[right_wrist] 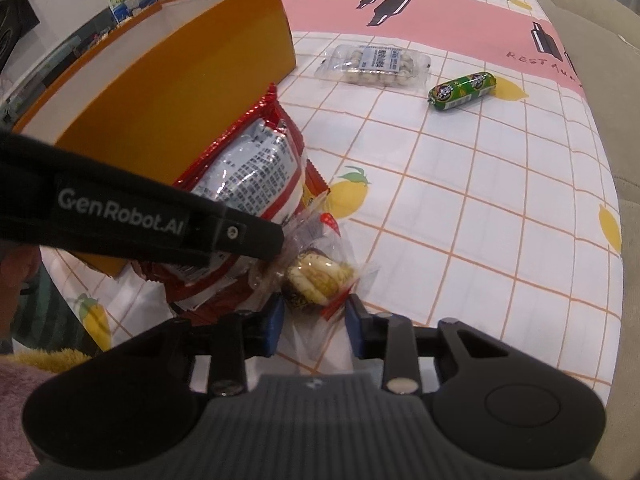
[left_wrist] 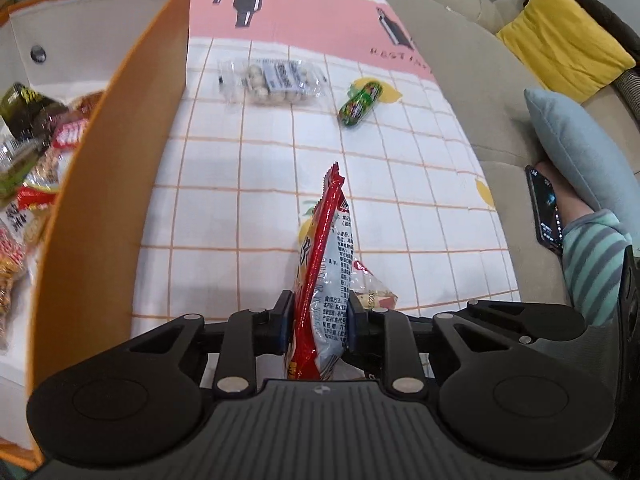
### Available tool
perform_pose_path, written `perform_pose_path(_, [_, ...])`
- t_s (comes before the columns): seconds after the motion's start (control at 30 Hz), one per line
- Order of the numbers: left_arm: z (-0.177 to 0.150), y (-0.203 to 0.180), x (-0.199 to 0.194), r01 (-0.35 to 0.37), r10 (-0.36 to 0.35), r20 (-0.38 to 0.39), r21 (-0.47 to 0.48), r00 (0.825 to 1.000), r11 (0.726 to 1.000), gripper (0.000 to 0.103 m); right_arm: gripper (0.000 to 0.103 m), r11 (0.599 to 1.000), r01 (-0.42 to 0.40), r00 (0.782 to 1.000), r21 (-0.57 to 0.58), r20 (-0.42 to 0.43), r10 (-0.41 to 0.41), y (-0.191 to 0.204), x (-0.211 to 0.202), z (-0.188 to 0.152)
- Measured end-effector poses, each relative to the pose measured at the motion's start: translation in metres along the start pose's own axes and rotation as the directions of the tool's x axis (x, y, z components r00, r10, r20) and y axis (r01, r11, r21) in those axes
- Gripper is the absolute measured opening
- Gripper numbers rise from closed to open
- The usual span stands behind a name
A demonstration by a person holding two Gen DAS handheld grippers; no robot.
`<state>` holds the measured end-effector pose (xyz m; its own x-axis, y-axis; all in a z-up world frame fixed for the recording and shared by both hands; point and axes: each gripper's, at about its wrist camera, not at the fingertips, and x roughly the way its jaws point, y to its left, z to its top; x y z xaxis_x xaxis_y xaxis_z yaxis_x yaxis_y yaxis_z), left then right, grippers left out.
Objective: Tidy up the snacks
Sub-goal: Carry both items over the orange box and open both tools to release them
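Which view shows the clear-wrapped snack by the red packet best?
The right wrist view: the clear-wrapped snack lies whole between the right gripper fingers, its round biscuit-like contents plain. The left wrist view shows only a corner of it, behind the red packet and the left gripper.

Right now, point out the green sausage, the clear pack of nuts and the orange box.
green sausage (right_wrist: 462, 91), right wrist view, mid wrapper.
clear pack of nuts (right_wrist: 374, 65), right wrist view, white label.
orange box (left_wrist: 120, 168), left wrist view, outer wall.

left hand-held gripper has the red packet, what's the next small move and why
Probably lift the red packet and carry it left over the orange box wall: the left hand-held gripper is already clamped on it, and other snacks lie inside that box.
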<state>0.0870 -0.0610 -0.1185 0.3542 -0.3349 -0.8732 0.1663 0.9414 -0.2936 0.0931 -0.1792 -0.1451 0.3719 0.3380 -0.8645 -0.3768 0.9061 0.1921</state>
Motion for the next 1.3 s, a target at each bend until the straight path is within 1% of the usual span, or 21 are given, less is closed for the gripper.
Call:
perform_pose_path(0.07, [0.001, -0.001, -0.007, -0.006, 0.006, 0.018, 0.005, 1.0, 1.0, 0.028, 0.027, 1.0, -0.002, 1.0, 0.011, 0.015, 0.002, -0.001, -0.004, 0.0])
perform_pose_path(0.1, [0.002, -0.002, -0.01, -0.013, 0.013, 0.024, 0.005, 1.0, 1.0, 0.028, 0.023, 1.0, 0.001, 1.0, 0.016, 0.023, -0.001, -0.002, -0.007, 0.001])
perform_pose_path(0.23, [0.004, -0.002, -0.024, -0.024, 0.024, 0.049, -0.007, 0.999, 1.0, 0.028, 0.02, 0.999, -0.001, 0.998, 0.049, 0.06, -0.002, -0.005, -0.016, 0.004])
perform_pose_path(0.37, [0.008, -0.001, -0.041, -0.019, 0.02, 0.085, -0.022, 0.996, 1.0, 0.028, 0.007, 0.998, 0.01, 0.996, 0.061, 0.093, -0.016, -0.006, -0.024, 0.006])
perform_pose_path(0.5, [0.015, 0.001, -0.06, -0.007, 0.011, 0.122, -0.033, 0.992, 0.999, 0.028, 0.002, 0.998, 0.027, 0.991, 0.054, 0.131, -0.034, -0.003, -0.033, 0.008])
perform_pose_path(0.57, [0.02, 0.002, -0.07, -0.002, 0.006, 0.14, -0.03, 0.99, 1.0, 0.028, 0.001, 0.998, 0.036, 0.988, 0.054, 0.148, -0.043, -0.003, -0.037, 0.009])
perform_pose_path(0.73, [0.032, 0.008, -0.095, 0.006, -0.002, 0.167, -0.021, 0.986, 1.0, 0.028, 0.0, 0.996, 0.023, 0.98, 0.081, 0.194, -0.038, -0.005, -0.053, 0.018])
perform_pose_path(0.8, [0.038, 0.013, -0.105, 0.007, -0.004, 0.173, -0.018, 0.985, 1.0, 0.028, 0.0, 0.997, 0.024, 0.972, 0.073, 0.232, -0.041, 0.0, -0.063, 0.025])
perform_pose_path(0.9, [0.045, 0.021, -0.12, 0.002, 0.001, 0.19, -0.014, 0.982, 1.0, 0.028, 0.0, 0.998, -0.002, 0.958, 0.067, 0.287, -0.017, 0.008, -0.078, 0.035])
perform_pose_path(1.1, [0.061, 0.04, -0.146, -0.049, 0.045, 0.206, 0.012, 0.977, 0.999, 0.028, 0.0, 0.998, -0.06, 0.932, 0.007, 0.36, 0.054, 0.039, -0.098, 0.061])
perform_pose_path(1.2, [0.067, 0.051, -0.154, -0.091, 0.083, 0.2, 0.028, 0.976, 0.995, 0.028, 0.0, 0.995, -0.093, 0.922, -0.034, 0.375, 0.099, 0.057, -0.102, 0.076])
perform_pose_path(1.3, [0.071, 0.062, -0.157, -0.127, 0.116, 0.188, 0.045, 0.975, 0.991, 0.028, 0.0, 0.991, -0.099, 0.916, -0.09, 0.38, 0.126, 0.079, -0.102, 0.09])
